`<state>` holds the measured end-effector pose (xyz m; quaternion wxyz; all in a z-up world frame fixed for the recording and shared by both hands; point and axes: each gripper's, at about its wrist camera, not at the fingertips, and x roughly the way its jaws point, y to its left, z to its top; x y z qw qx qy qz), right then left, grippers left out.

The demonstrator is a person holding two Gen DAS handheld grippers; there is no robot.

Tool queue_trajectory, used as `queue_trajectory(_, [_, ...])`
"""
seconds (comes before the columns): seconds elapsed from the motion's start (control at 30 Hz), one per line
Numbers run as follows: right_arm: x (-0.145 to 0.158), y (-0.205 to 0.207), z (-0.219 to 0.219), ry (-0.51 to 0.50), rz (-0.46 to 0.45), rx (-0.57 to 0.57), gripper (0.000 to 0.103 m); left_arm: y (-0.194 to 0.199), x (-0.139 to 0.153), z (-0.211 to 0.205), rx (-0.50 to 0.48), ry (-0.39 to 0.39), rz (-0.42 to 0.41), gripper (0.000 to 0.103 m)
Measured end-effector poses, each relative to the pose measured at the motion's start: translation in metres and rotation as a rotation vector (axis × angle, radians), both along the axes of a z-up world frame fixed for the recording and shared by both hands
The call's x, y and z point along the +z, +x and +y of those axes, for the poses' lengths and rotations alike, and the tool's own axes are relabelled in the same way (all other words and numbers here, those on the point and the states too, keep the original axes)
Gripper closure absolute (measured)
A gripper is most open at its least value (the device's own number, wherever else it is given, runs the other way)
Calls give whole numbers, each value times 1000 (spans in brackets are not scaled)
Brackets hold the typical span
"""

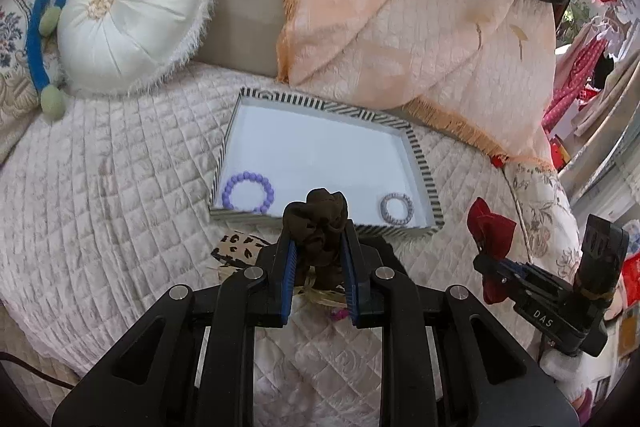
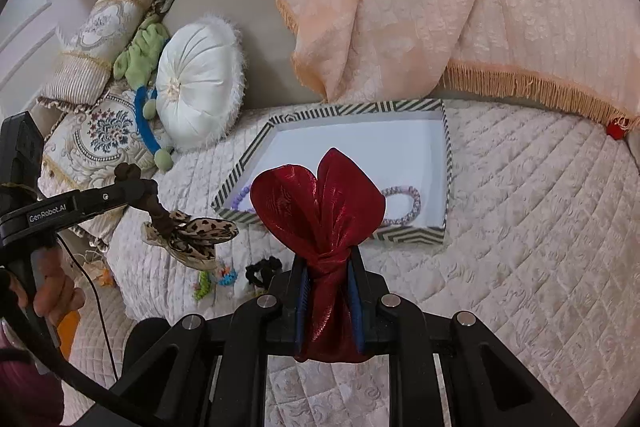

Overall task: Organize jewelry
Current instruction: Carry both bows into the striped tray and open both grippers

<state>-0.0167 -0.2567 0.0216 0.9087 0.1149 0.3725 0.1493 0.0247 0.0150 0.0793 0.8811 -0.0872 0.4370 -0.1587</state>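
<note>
Two tools, both loaded, over a quilted bed (image 1: 100, 211).

Tray (image 1: 422, 171): striped rim, white floor, on the bed at 12 o'clock from both tools. Its near wall runs 9-to-3 across the approach. Already inside: purple bead bracelet (image 1: 249, 191) near-left corner, grey braided ring (image 1: 396, 209) near-right.

Right tool (image 2: 328, 291): clamped on red shiny bow (image 2: 318, 203), lobes fanned toward 12, over the tray's near wall.

Left tool (image 1: 318, 247): clamped on dark brown scrunchie (image 1: 318, 227), just short of the tray's near wall. Leopard-print bow (image 2: 196, 235) hangs from it in the right wrist view.

Judgement: both about equally near; next move likely fwd toward 12, then release.

Loose small pcs on bed at 9 o'clock of the right tool: black scrunchie (image 2: 262, 271), others too small to ID.

Writing: "Gen.Robot.AI" on left tool body, "DAS" on right tool body.
</note>
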Motion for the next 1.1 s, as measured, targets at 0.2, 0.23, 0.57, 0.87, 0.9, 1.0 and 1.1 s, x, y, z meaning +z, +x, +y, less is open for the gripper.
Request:
queue_trajectory(0.2, [9,8,1,-8,-13,6,86,8,11,-6,14,37,-40,84])
queue_trajectory(0.23, [11,9,2,-10,-16,8,86,10,12,-7,15,42,-45,84])
queue_trajectory(0.57, [13,31,4,-27,-12,16,86,31,18,-19,20,87,-80,84])
queue_trajectory(0.87, [6,79,-8,-59,30,-12,86,80,1,-30,33,100,-36,84])
queue_trajectory(0.9, [4,87,-9,-65,37,-15,86,88,-2,-31,39,102,-31,84])
queue_trajectory(1.0, [-4,109,-14,-65,60,-27,86,109,-14,-37,45,101,-2,84])
queue_trajectory(1.1, [-14,131,-15,-80,84,-37,86,132,-31,-43,53,98,42,84])
